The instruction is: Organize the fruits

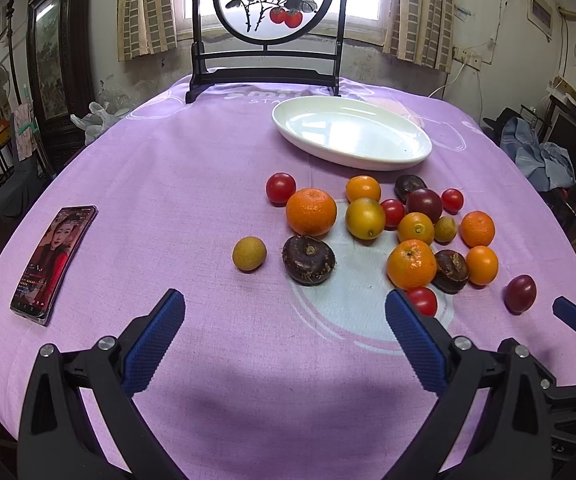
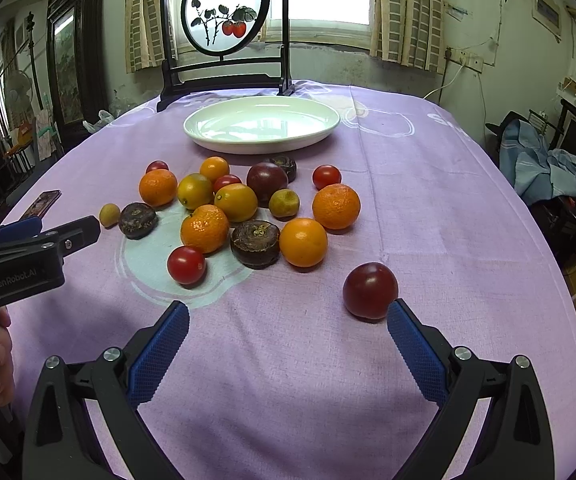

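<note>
Several fruits lie loose on the purple tablecloth: tangerines [image 1: 311, 212], cherry tomatoes [image 1: 280, 187], dark water chestnuts [image 1: 308, 259], a small yellow-brown fruit [image 1: 249, 253] and dark red plums [image 2: 370, 290]. A white oval plate [image 1: 350, 131] stands empty behind them; it also shows in the right wrist view [image 2: 262, 123]. My left gripper [image 1: 284, 306] is open and empty, just short of the pile. My right gripper [image 2: 288, 314] is open and empty; its right fingertip [image 2: 402, 316] is next to the lone plum.
A phone [image 1: 54, 260] lies at the left of the table. A round painted screen on a black stand [image 1: 270, 0] stands at the far edge behind the plate. Furniture and clutter surround the table.
</note>
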`<control>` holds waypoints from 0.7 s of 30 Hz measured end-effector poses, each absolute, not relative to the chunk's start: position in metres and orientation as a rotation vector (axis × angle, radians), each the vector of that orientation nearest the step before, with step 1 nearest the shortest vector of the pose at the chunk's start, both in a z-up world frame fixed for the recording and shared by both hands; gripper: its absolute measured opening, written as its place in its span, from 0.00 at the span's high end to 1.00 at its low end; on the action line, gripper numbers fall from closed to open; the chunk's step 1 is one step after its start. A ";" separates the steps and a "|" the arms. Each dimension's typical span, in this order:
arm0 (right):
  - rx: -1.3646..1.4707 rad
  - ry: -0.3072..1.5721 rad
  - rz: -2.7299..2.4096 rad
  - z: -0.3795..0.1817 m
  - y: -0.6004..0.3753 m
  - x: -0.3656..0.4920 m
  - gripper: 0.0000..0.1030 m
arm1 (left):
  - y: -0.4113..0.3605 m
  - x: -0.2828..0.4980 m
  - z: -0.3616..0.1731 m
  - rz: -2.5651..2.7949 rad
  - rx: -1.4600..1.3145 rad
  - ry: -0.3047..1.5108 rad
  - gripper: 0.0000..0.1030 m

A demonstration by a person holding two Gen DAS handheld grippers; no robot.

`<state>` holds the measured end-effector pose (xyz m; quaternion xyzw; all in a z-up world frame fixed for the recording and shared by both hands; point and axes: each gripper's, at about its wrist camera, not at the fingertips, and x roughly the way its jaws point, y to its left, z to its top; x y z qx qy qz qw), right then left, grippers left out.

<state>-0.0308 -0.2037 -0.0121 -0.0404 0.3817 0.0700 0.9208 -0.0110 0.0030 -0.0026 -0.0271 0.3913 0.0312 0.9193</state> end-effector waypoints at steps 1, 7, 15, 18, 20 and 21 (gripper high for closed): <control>-0.084 0.786 0.142 -0.012 -0.204 -0.031 0.03 | 0.003 -0.011 -0.003 0.062 -0.055 0.807 0.05; -0.103 0.804 0.139 -0.015 -0.203 -0.032 0.04 | 0.018 -0.008 -0.007 0.042 -0.068 0.837 0.05; -0.085 0.830 0.201 -0.026 -0.204 -0.034 0.04 | 0.033 0.009 -0.032 0.002 -0.019 0.940 0.05; -0.075 0.828 0.219 -0.024 -0.206 -0.031 0.04 | 0.028 0.026 -0.038 -0.028 0.010 0.970 0.06; -0.064 0.827 0.227 -0.022 -0.210 -0.028 0.04 | 0.026 0.040 -0.041 -0.047 0.026 1.002 0.20; -0.059 0.829 0.226 -0.022 -0.213 -0.026 0.04 | 0.026 0.046 -0.043 -0.058 0.036 1.021 0.23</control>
